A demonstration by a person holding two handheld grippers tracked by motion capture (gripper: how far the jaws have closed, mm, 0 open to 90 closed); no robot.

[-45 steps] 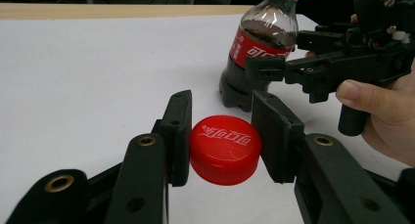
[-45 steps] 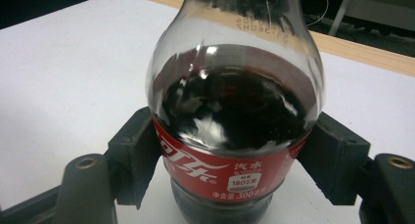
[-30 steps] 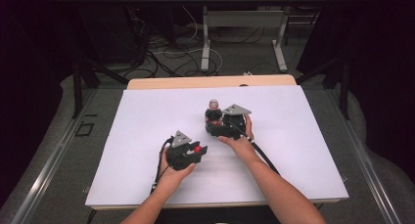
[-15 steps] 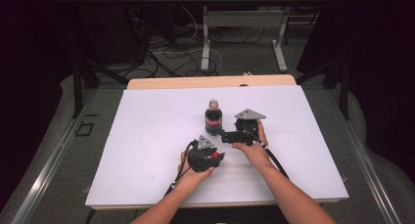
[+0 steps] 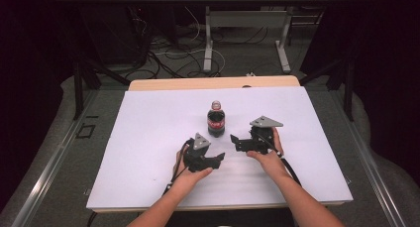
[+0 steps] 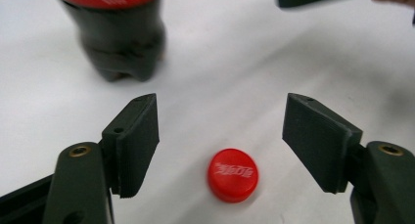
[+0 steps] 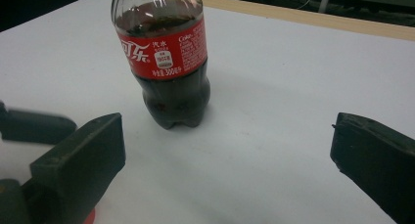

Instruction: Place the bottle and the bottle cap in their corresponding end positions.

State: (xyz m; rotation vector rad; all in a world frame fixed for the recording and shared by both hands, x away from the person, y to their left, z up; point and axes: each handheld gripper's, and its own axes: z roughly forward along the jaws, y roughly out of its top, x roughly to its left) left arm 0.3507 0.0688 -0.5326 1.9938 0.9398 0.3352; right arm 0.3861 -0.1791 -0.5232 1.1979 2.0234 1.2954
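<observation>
Fingers (image 6: 139,136) of left gripper (image 5: 214,160) just opening, apart around cap (image 6: 233,174) flat on table (image 5: 148,138), right gripper (image 5: 237,142) wide and empty beside upright bottle (image 5: 216,119); best backing off straight, clear of cap, no nudging.

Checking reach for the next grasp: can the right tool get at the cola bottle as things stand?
Probably yes. The right tool is open, its jaws aimed at the upright cola bottle, with bare white table between. The red cap lies by the left tool, off that path.
</observation>
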